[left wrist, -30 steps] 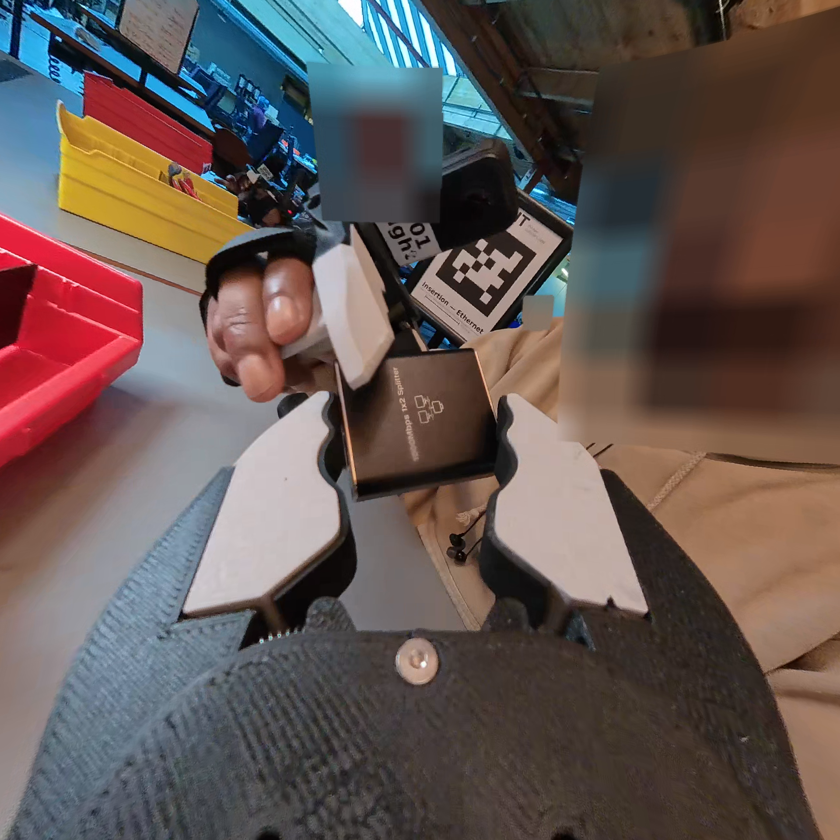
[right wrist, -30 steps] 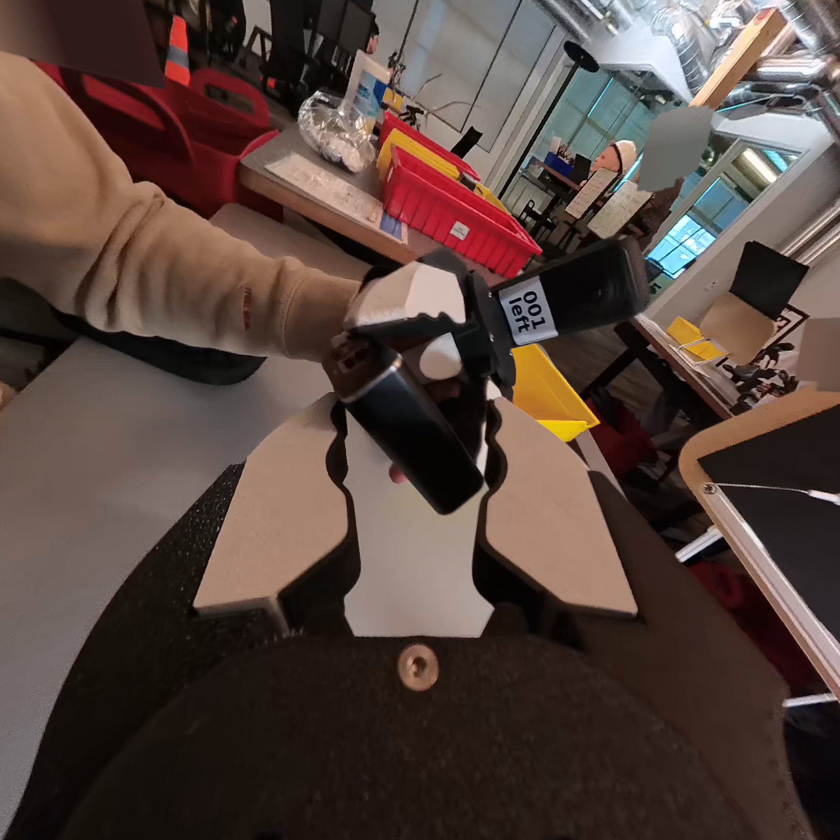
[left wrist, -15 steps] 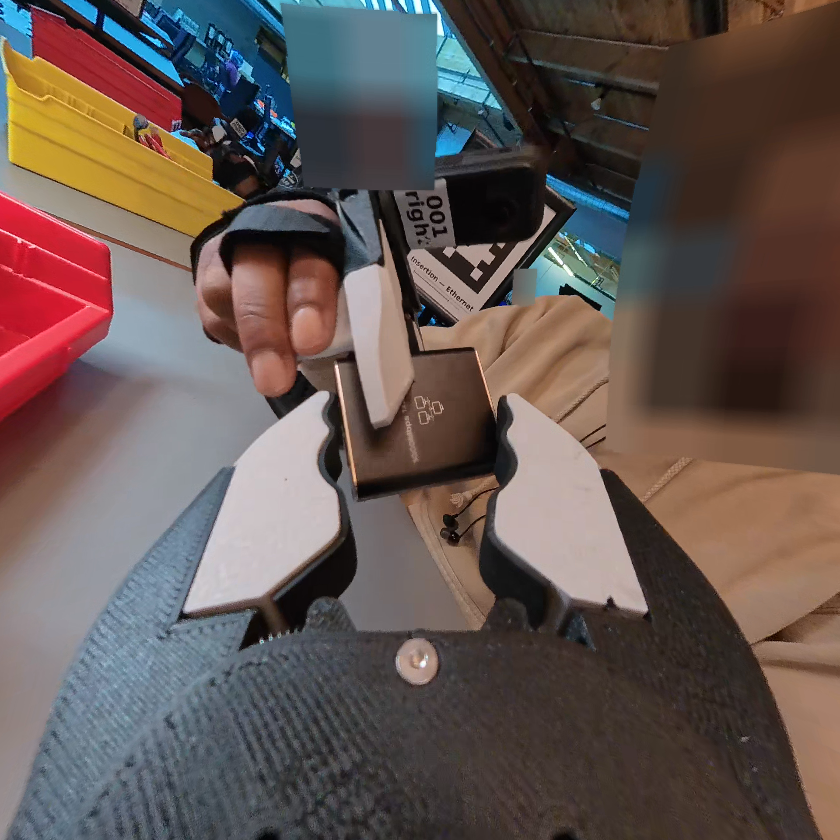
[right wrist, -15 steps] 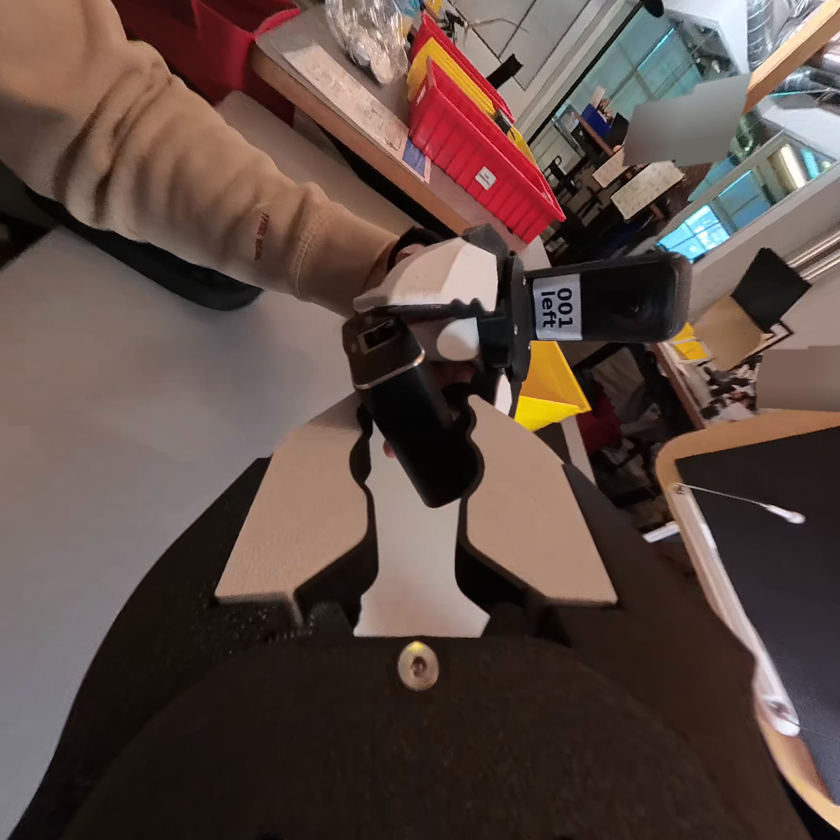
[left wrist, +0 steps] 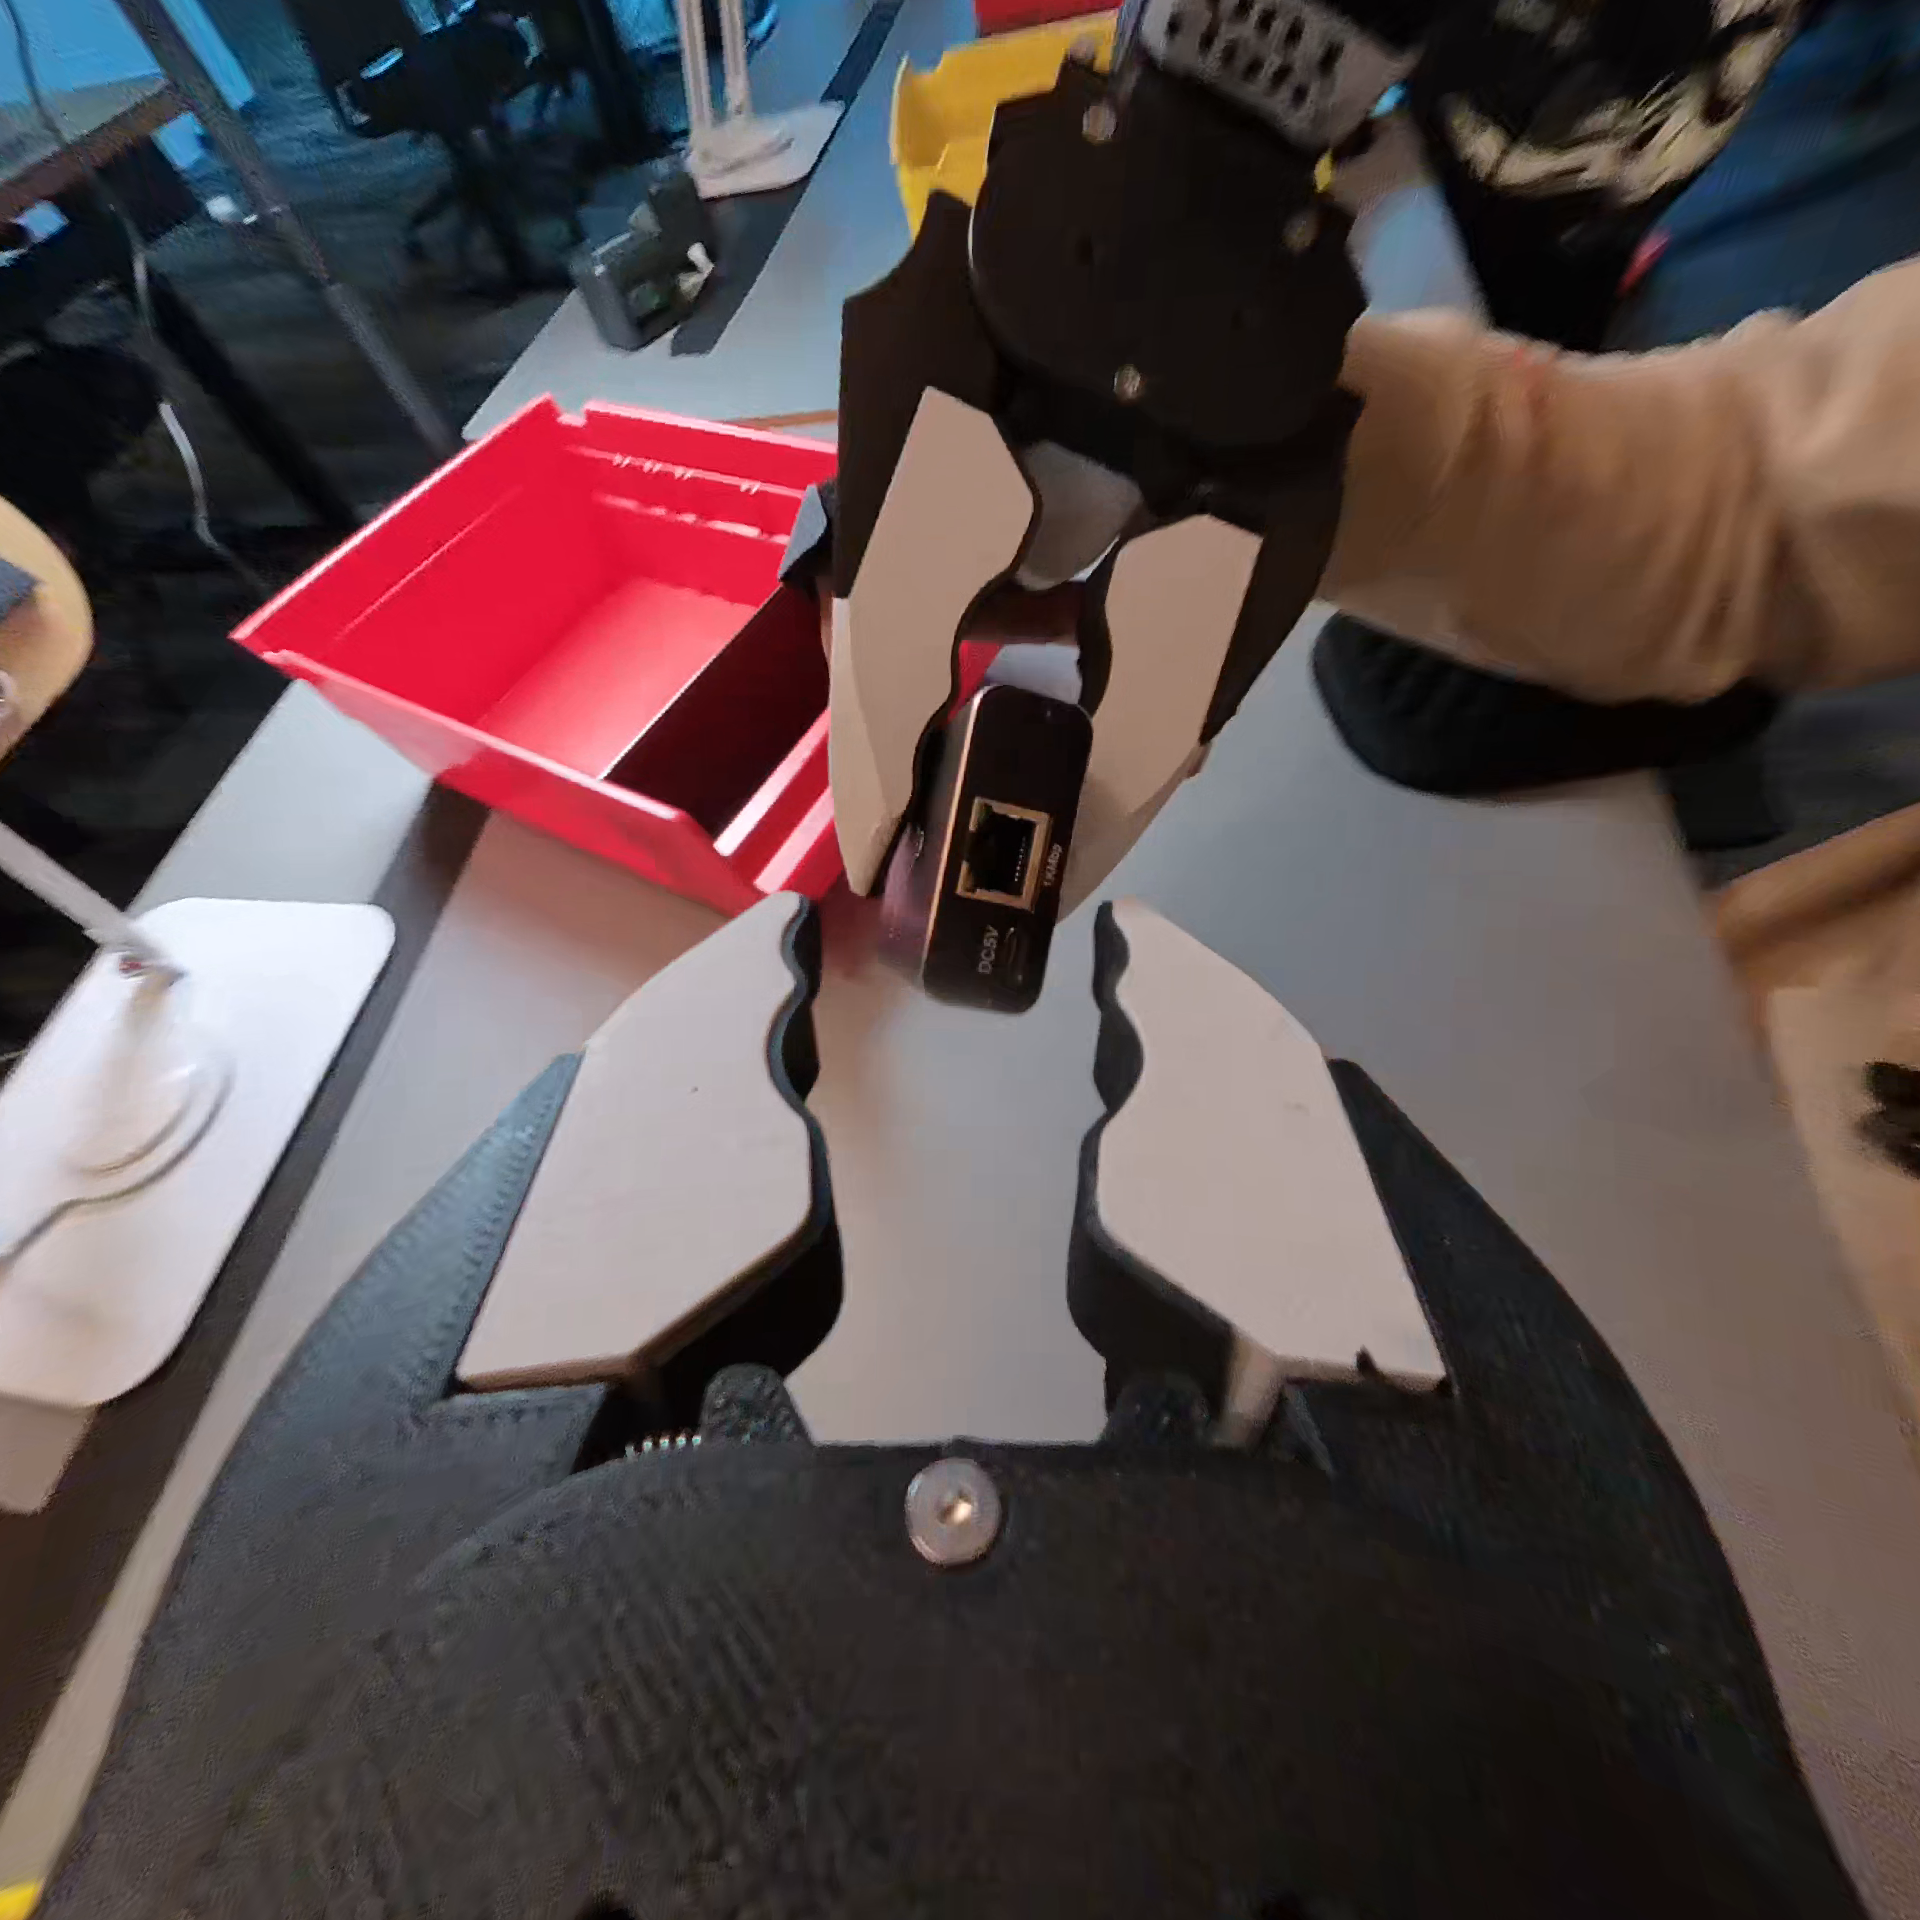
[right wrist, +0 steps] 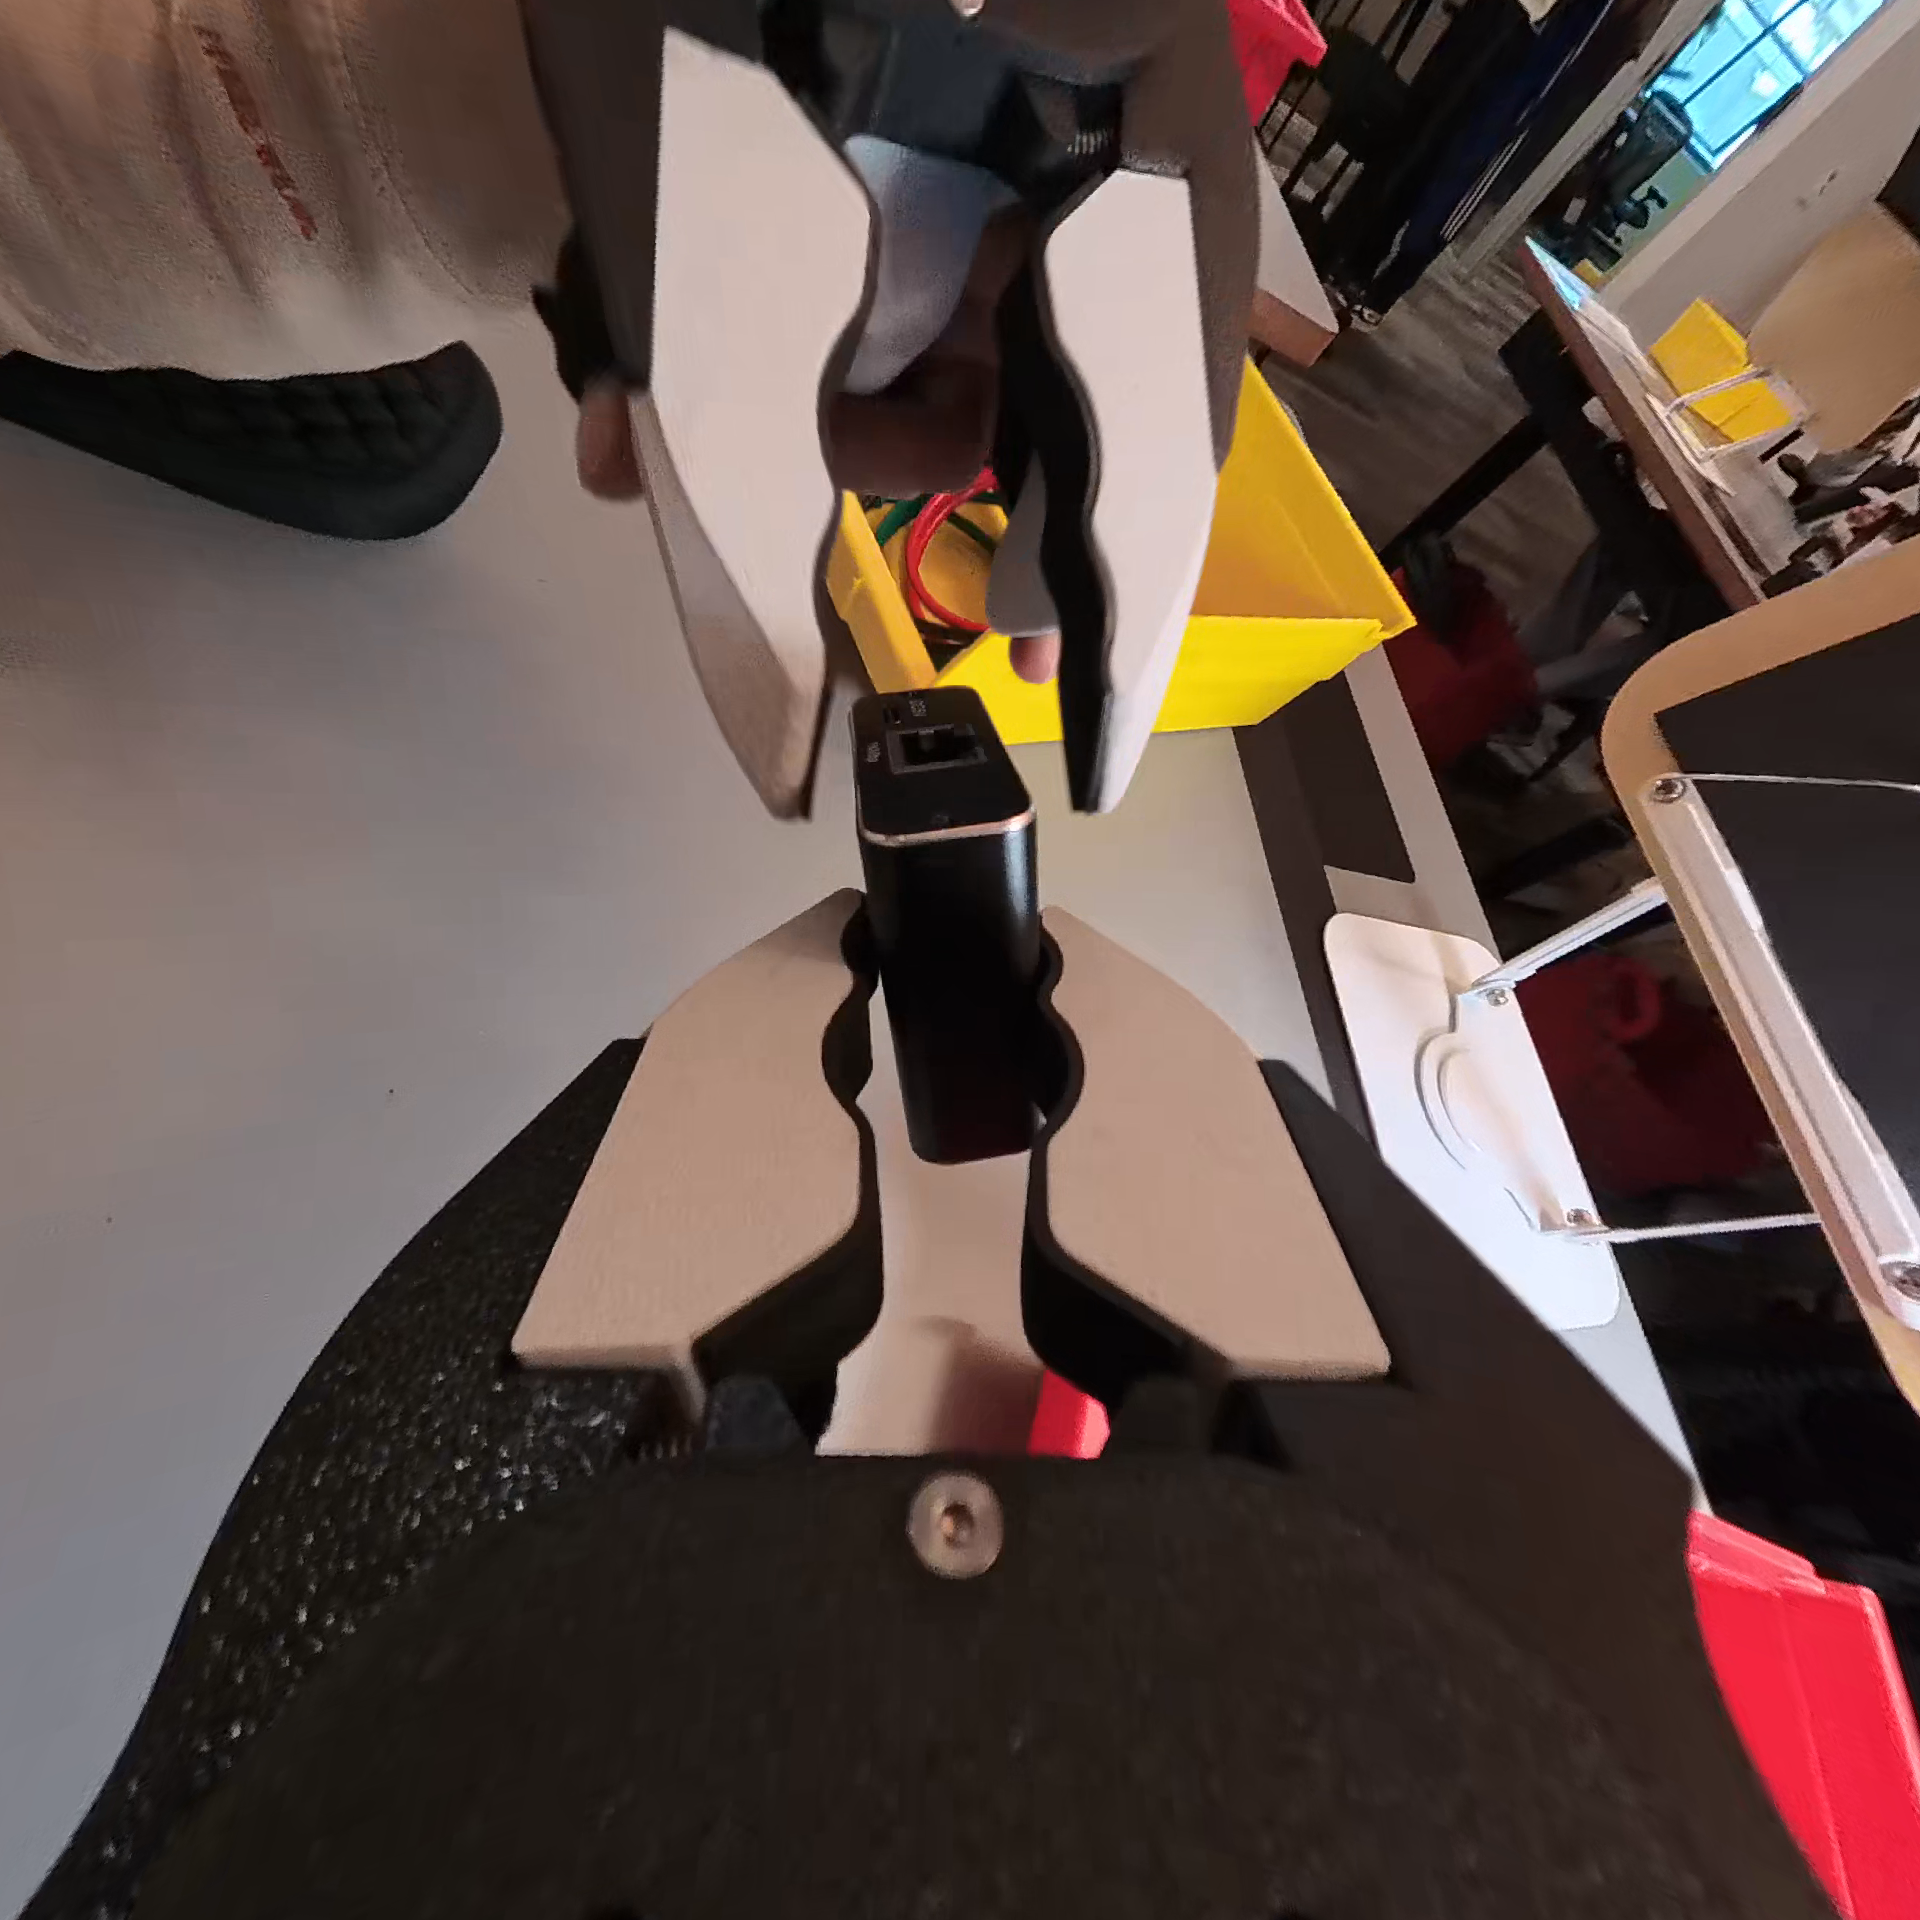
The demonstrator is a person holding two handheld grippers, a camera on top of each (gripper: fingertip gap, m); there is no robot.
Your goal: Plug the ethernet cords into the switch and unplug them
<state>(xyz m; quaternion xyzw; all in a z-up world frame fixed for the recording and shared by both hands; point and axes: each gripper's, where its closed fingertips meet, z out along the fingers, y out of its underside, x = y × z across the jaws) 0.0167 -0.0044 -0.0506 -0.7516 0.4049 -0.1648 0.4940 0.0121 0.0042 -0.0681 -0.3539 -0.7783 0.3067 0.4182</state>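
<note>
The switch (right wrist: 956, 997) is a small black box with an ethernet port on its end. My right gripper (right wrist: 951, 920) is shut on its body and holds it above the grey table, port end pointing away. In the left wrist view the switch (left wrist: 1023, 748) sits between the right gripper's fingers (left wrist: 914, 623), port facing the camera. My left gripper (left wrist: 951, 920) is open and empty just in front of that port; its fingers (right wrist: 748, 416) stand apart above the switch. Red and green cords (right wrist: 935, 561) lie in a yellow bin (right wrist: 1278, 644) behind.
An empty red bin (left wrist: 468, 727) stands on the table to the left of the grippers. A white stand base (left wrist: 156, 1122) sits at the table edge; it also shows in the right wrist view (right wrist: 1455, 1091). A wood-edged black board (right wrist: 1818, 883) is at the right. A beige sleeve (left wrist: 1558, 499) reaches in. Left and right tips are no more than a few centimetres apart.
The left gripper has opened and let go of the switch. The right gripper has shut on it and now holds it alone. Both grippers have swung down towards the table.
</note>
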